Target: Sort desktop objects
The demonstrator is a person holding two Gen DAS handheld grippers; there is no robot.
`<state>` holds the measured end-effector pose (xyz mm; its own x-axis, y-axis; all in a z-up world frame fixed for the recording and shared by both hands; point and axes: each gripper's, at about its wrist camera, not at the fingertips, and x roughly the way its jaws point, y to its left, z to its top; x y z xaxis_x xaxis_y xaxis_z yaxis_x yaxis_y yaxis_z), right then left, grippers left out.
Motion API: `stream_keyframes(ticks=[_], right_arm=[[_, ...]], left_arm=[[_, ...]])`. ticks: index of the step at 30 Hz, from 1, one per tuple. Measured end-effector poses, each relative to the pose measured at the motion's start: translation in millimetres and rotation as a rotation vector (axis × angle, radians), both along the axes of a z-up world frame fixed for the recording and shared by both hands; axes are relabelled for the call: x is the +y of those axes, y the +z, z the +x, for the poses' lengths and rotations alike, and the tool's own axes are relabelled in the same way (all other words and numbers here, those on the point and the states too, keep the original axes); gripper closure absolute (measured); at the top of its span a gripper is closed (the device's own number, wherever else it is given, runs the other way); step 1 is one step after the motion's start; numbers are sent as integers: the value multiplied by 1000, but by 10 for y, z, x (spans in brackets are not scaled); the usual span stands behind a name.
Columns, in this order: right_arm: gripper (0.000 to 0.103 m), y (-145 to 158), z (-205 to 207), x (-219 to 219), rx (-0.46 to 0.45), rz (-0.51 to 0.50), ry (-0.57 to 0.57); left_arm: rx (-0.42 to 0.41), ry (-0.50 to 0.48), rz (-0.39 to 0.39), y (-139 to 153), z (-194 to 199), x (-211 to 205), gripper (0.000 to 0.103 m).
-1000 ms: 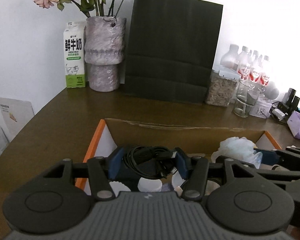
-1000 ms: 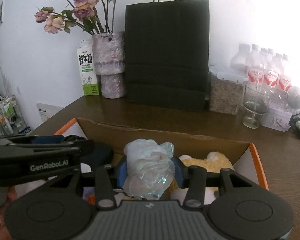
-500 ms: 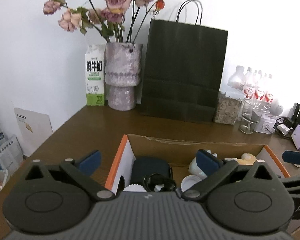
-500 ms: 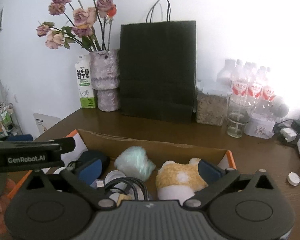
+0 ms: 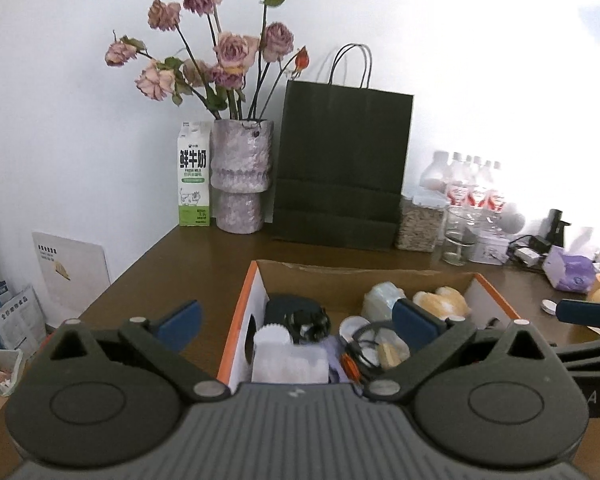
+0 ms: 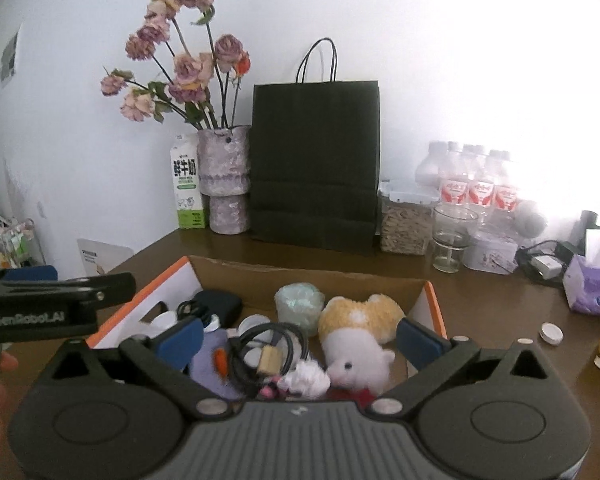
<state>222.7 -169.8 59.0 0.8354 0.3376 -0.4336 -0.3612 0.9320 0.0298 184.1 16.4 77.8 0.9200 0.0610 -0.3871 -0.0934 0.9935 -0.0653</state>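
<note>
Cardboard, orange-edged and open at the top: that is the box (image 6: 434,300) sitting on the brown wooden desk (image 5: 204,264), and everything sorted so far lies inside it. Left gripper (image 5: 296,318) hangs above the near left corner of the box, jaws spread as wide as they go, nothing between the blue pads (image 5: 180,318). Right gripper (image 6: 298,334) hangs over the box's middle, equally wide, equally empty (both sets of jaws have just been opening, and each load now lies down in the box). Inside, from the right wrist view: a coiled black cable (image 6: 272,344) near the centre, a crumpled pale green plastic bag (image 6: 300,306) behind it, a yellow-and-white plush toy (image 6: 360,332) to the right, a dark pouch (image 6: 220,304) at the back left. Outside the box, a small white cap (image 6: 551,333) rests on the desk to the right, near a purple tissue pack (image 6: 592,292). Along the wall stand a milk carton (image 5: 194,174), a vase of dried roses (image 5: 240,176), a black paper bag (image 5: 340,168), a jar of seeds (image 6: 406,220) and an empty glass (image 6: 450,236).
</note>
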Motion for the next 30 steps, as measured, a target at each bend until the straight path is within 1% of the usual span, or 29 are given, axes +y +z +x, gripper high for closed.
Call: stream_keyframes(ticks=[4,8,12,17,20,23,28,30], right_arm=[[0,-3,-322,-55,-9,-6,1],[0,-15,-632,-121,-19,8,6],[0,-88,-913,-145,-20,-3,12],[0,-259,-1206,-189,16,11,18],[0,-385,-1363,-221,59,28,16],[0,-492,-1507,-244,89,41,18],[0,-586,-1703,-237,93,17,5],[0,-604,-1754,-233,103,20,7]], left_arm=[[-8,-18,2,-14,-317,-25,0],[-12,-41,6,-64,-603,-47,0],[-6,-58,2,-154,-843,-59,0],[22,-58,-23,-330,-1102,-46,0],[54,-43,-73,-482,-1272,-17,0],[76,-39,-61,-580,-1408,-28,0],[74,-33,-52,-656,-1588,-46,0],[88,-32,-56,-691,-1607,-42,0]])
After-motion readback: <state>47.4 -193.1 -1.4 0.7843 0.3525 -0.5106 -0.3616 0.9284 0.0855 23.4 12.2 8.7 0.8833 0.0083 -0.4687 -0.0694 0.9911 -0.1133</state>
